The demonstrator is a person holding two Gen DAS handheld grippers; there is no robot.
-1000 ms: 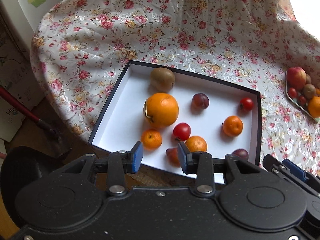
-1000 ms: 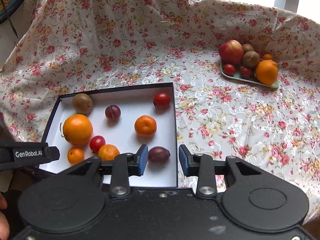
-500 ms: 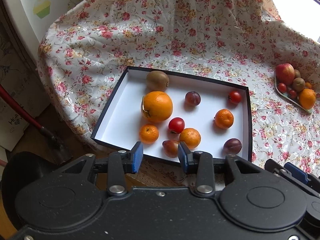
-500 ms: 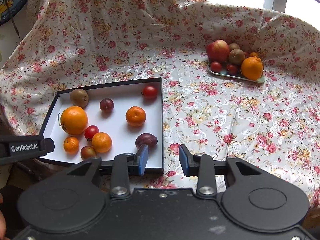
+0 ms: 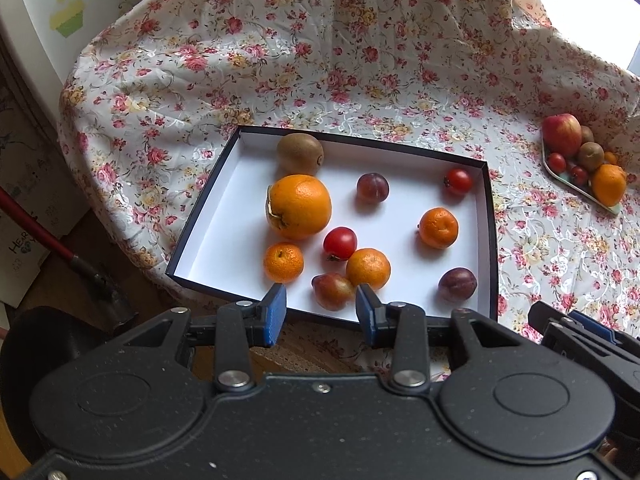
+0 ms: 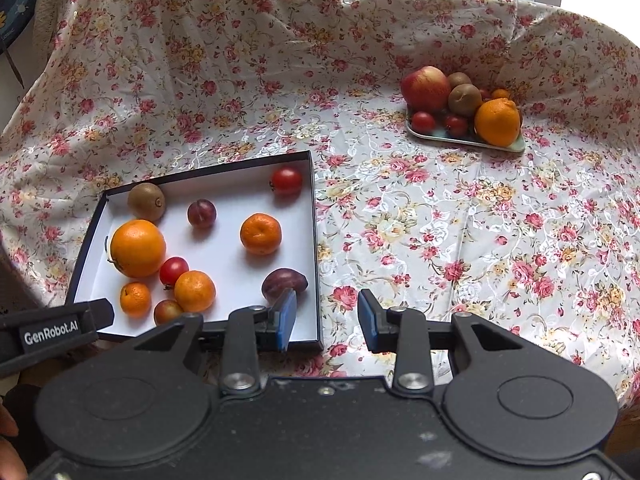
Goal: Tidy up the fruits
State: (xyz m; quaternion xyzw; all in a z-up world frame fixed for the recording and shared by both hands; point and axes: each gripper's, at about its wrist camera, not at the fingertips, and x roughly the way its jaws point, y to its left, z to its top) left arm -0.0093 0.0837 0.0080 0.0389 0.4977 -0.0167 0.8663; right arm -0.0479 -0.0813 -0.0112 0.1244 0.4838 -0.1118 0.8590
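A dark-rimmed white box (image 5: 208, 216) (image 6: 315, 240) lies on the floral cloth and holds a large orange (image 5: 299, 206) (image 6: 138, 248), a kiwi (image 5: 300, 153), several mandarins, plums and tomatoes. A small tray (image 6: 468, 141) (image 5: 576, 188) at the far right carries an apple (image 6: 425, 88), kiwis, tomatoes and an orange (image 6: 497, 122). My left gripper (image 5: 321, 314) hangs open just short of the box's near edge, empty. My right gripper (image 6: 327, 316) is open and empty over the box's near right corner.
The flowered tablecloth (image 6: 460, 232) rises in folds at the back and right. Left of the table, the floor holds a red-handled tool (image 5: 52, 240) and cardboard boxes (image 5: 24, 184). A hand's edge (image 6: 8, 440) shows at the lower left of the right wrist view.
Both grippers have drawn back and up from the box, so the box and the tray look smaller and farther. Neither gripper's opening changed and no fruit moved.
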